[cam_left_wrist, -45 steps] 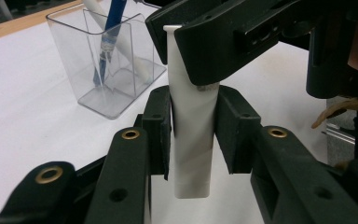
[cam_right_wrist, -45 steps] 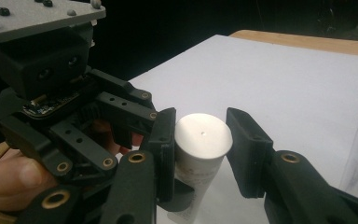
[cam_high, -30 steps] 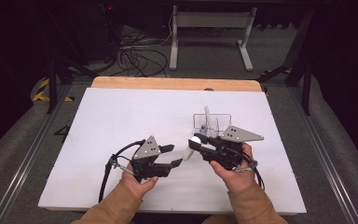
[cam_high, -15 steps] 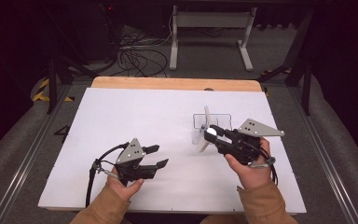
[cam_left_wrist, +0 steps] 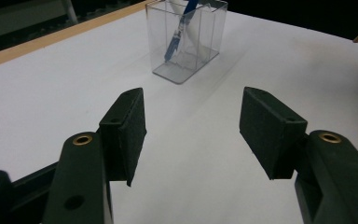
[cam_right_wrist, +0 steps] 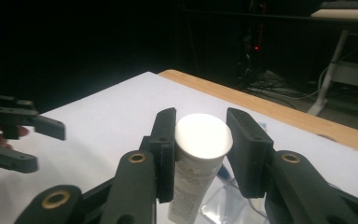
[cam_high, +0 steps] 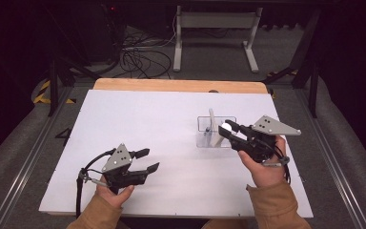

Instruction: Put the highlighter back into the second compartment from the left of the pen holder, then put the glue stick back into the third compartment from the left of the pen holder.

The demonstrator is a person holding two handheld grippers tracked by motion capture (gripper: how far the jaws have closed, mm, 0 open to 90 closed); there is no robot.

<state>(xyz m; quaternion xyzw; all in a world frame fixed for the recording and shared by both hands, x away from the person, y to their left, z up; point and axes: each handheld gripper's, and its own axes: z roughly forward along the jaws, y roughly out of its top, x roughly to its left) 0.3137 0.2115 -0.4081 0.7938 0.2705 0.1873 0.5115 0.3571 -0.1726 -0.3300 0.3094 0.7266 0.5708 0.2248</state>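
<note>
Dark floor with loose cables (cam_high: 138, 57) and a metal stand (cam_high: 214, 28) lies beyond the white tabletop (cam_high: 171, 119), whose far edge shows a strip of bare wood. At about 7 o'clock on the tabletop the left hand (cam_high: 112, 193) holds the left gripper (cam_high: 147, 160) low over the surface, pointing toward 3 o'clock; its jaws stand wide apart with nothing between them. At about 4 o'clock the right hand (cam_high: 267, 167) holds the right gripper (cam_high: 225, 129) raised, pointing toward 9 o'clock. Its jaws are closed on the capped top end of a white tube (cam_right_wrist: 200, 154), which stands upright between them with its lower end going down into a clear plastic box (cam_left_wrist: 186, 39). That box sits right of the tabletop's centre, open at the top. Inside it a blue pen-like stick (cam_left_wrist: 177, 32) leans against the wall; what exactly it is I cannot tell.
</note>
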